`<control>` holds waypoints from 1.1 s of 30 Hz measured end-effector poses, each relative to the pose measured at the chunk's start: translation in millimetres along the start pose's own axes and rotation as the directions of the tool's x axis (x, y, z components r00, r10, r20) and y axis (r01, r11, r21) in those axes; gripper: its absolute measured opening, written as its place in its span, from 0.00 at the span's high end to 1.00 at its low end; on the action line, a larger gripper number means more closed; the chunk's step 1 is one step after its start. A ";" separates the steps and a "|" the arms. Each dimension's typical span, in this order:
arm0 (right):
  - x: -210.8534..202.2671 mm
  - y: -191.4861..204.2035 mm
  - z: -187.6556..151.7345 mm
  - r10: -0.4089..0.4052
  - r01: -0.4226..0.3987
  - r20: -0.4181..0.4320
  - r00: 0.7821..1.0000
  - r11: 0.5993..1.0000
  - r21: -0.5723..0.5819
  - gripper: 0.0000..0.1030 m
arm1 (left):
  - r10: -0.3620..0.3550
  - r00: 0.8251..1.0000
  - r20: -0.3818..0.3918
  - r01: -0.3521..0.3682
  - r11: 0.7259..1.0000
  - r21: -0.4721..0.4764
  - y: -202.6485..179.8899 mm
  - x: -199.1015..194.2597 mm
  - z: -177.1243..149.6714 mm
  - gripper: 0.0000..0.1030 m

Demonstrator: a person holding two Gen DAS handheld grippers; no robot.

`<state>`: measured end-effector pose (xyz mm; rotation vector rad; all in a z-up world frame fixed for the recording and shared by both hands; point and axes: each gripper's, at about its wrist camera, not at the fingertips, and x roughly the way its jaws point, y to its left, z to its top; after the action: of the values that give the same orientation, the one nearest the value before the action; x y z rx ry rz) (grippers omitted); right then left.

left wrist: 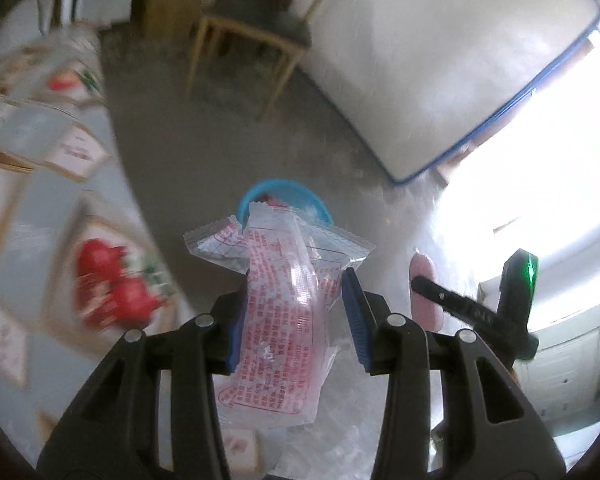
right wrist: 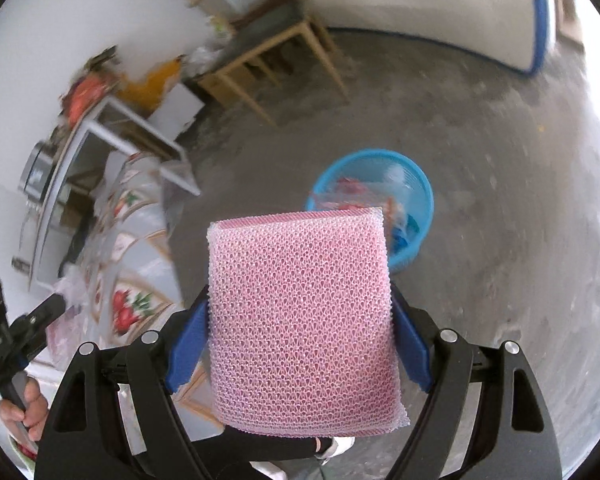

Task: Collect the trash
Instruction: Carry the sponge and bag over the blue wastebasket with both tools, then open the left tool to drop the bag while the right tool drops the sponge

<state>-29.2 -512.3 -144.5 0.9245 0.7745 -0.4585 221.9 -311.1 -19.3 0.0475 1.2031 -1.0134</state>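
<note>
My left gripper (left wrist: 296,276) is shut on clear plastic wrappers (left wrist: 284,320) with red print, which stick up between its blue pads. Beyond them, on the floor, stands a blue trash bin (left wrist: 284,188) with some rubbish inside. My right gripper (right wrist: 300,296) is shut on a pink mesh sponge (right wrist: 300,320), gripped by its two sides. The same blue trash bin (right wrist: 372,154) sits just past the sponge's top right corner. The sponge (left wrist: 424,292) also shows at the right of the left wrist view. A hand (right wrist: 24,412) carries the left tool at the lower left of the right wrist view.
A table with a fruit-patterned cloth (left wrist: 40,240) runs along the left, also seen as the cloth (right wrist: 140,264). A wooden chair (left wrist: 256,28) stands further back. A white mattress with blue edging (left wrist: 440,60) leans at the right. Grey concrete floor (right wrist: 500,200) surrounds the bin.
</note>
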 end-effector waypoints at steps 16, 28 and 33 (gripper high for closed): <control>83.2 -84.4 30.7 0.006 -0.002 -0.019 1.000 0.982 0.190 0.23 | -0.040 0.960 -0.278 -0.010 0.984 -0.175 -5.0 256.8 65.1 0.46; 108.8 -100.9 31.1 0.000 0.011 -0.056 0.998 0.982 0.190 0.23 | -0.068 0.962 -0.266 -0.007 0.963 -0.269 16.5 300.8 73.6 0.31; 127.5 -82.4 40.3 0.021 -0.014 -0.054 0.998 0.991 0.135 0.23 | -0.074 0.976 -0.204 0.031 0.978 -0.207 6.8 238.6 87.9 0.31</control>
<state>15.5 -594.4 -270.7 1.0730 0.7927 -0.4759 291.4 -501.3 -173.2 -0.0380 1.5040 -0.9436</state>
